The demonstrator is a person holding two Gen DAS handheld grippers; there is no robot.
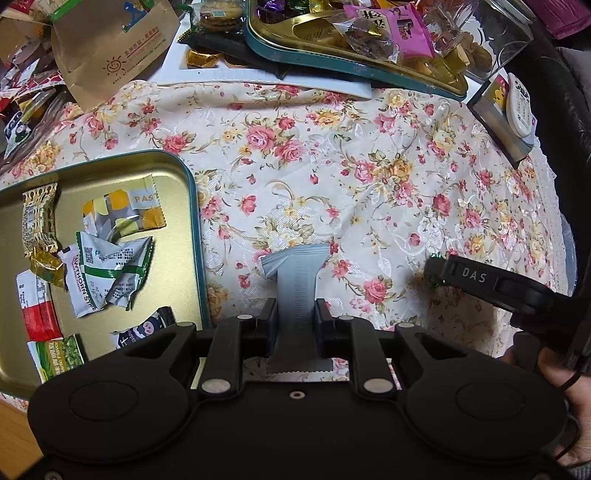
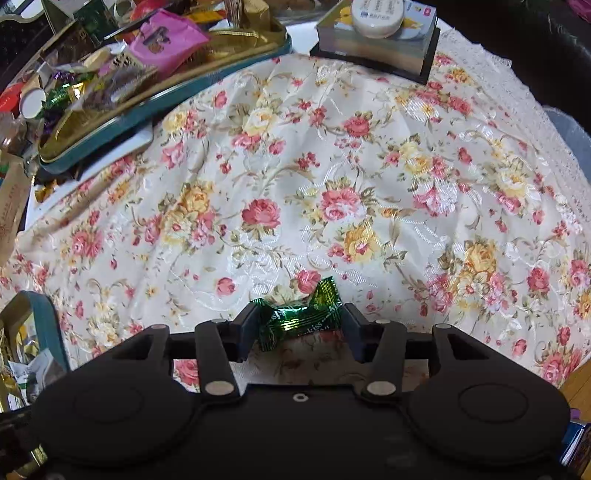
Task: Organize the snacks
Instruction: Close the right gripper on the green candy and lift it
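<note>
Your cream floral tablecloth (image 2: 332,166) carries pink, red and yellow roses with olive-green leaves, woven with a pale sheen. Between your black right gripper (image 2: 299,325) sits a shiny dark-green foil candy (image 2: 299,317) with pale lettering and thin stripes. Your black left gripper (image 1: 295,314) shows a grey ribbed sachet (image 1: 295,280) between its dark pads. The shallow gold metal tin (image 1: 173,184) beside it has a teal outer rim; inside lie white-and-green packets, a yellow-and-grey checked wrapper, a red-and-white one and gold foil. Farther off, a teal-edged gold tray (image 1: 314,62) holds a magenta pouch (image 1: 402,29), and a brown paper bag (image 1: 110,48) bears an orange sun drawing.
</note>
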